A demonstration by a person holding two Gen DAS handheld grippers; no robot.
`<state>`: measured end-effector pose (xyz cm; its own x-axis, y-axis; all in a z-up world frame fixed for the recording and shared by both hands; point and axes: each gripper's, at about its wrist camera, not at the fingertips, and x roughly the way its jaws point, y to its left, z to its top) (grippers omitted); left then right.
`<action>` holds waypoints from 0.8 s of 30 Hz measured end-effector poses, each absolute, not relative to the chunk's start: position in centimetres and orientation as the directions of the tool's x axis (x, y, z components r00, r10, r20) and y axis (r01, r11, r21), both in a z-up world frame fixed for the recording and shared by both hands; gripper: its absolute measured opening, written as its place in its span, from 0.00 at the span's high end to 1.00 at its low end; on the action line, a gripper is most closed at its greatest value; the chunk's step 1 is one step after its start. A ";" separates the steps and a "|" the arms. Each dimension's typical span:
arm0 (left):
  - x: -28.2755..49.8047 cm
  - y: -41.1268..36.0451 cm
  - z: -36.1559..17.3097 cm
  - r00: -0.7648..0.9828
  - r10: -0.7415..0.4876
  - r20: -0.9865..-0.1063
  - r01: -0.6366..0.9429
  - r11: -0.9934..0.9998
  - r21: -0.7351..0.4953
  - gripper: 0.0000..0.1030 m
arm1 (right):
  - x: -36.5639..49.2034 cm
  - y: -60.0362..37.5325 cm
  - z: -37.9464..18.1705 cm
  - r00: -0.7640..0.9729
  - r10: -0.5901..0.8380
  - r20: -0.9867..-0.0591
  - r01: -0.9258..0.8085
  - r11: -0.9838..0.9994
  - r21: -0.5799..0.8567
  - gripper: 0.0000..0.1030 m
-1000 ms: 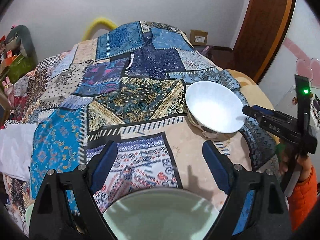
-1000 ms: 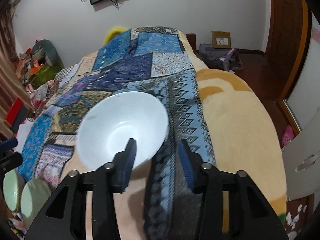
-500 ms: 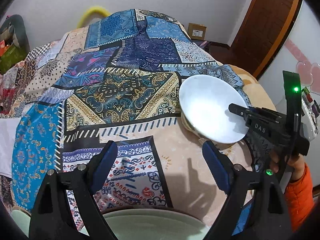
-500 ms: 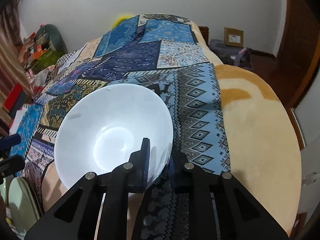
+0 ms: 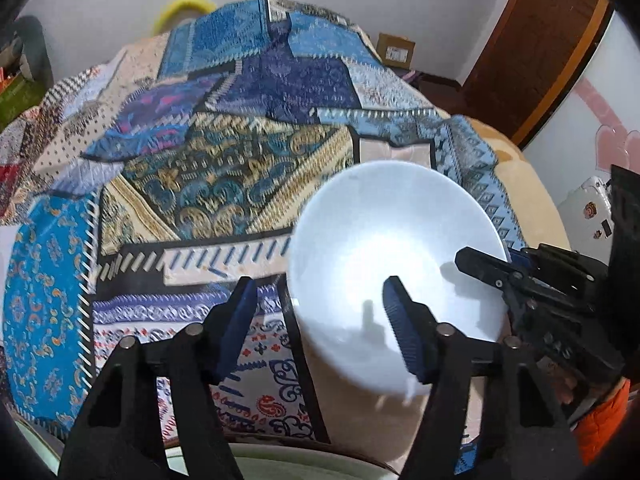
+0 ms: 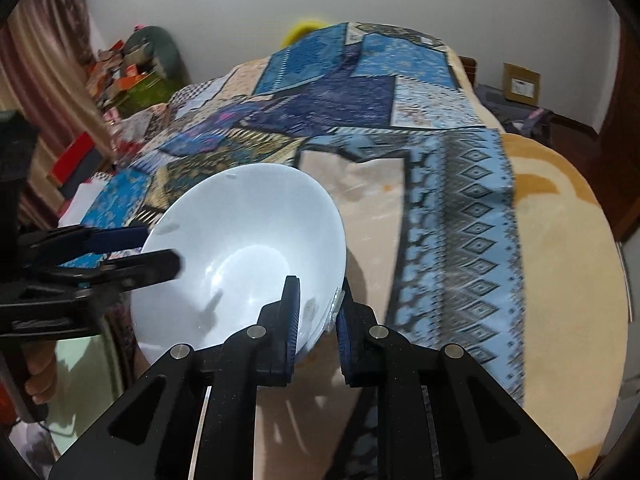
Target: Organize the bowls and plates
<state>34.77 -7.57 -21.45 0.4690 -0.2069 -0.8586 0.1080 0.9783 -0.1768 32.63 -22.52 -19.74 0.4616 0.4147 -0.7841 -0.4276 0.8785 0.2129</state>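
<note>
R gripper (image 6: 316, 312) is clamped on the near rim of the white bowl (image 6: 240, 256), one pad inside, one outside; bowl's tilted, held just above the patchwork bedspread (image 6: 452, 184). L gripper (image 5: 320, 320) comes at the bowl's opposite rim w/ jaws closing, one blue finger (image 5: 400, 332) inside the bowl, the other outside; pads don't look pressed on yet. Pale green plate (image 5: 300, 466) sits at the bed's near edge, under the L gripper. Cardboard box (image 6: 520, 84) far back by the wall.
</note>
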 end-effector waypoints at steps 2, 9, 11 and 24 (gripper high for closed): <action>34.9 -7.8 -22.1 0.441 -0.214 -0.872 0.115 0.977 -0.181 0.46 | 32.8 -22.4 -20.1 0.458 0.396 -0.796 -0.415 0.887 0.202 0.85; 35.0 -9.0 -23.3 0.405 -0.227 -0.886 0.138 0.973 -0.186 0.69 | 33.1 -22.4 -20.8 0.440 0.401 -0.803 -0.395 0.890 0.228 0.81; 35.0 -9.2 -23.4 0.411 -0.217 -0.886 0.140 0.975 -0.174 0.70 | 33.0 -22.2 -20.9 0.437 0.402 -0.805 -0.392 0.890 0.232 0.80; 32.7 -9.0 -21.0 0.449 -0.223 -0.865 0.157 0.973 -0.169 0.71 | 30.6 -22.1 -17.6 0.496 0.401 -0.770 -0.361 0.902 0.237 0.81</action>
<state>32.72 -8.96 -21.01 0.4492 -0.2232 -0.8651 0.1574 0.9729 -0.1692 30.64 -22.12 -17.63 0.4959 0.4007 -0.7704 -0.3605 0.9021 0.2371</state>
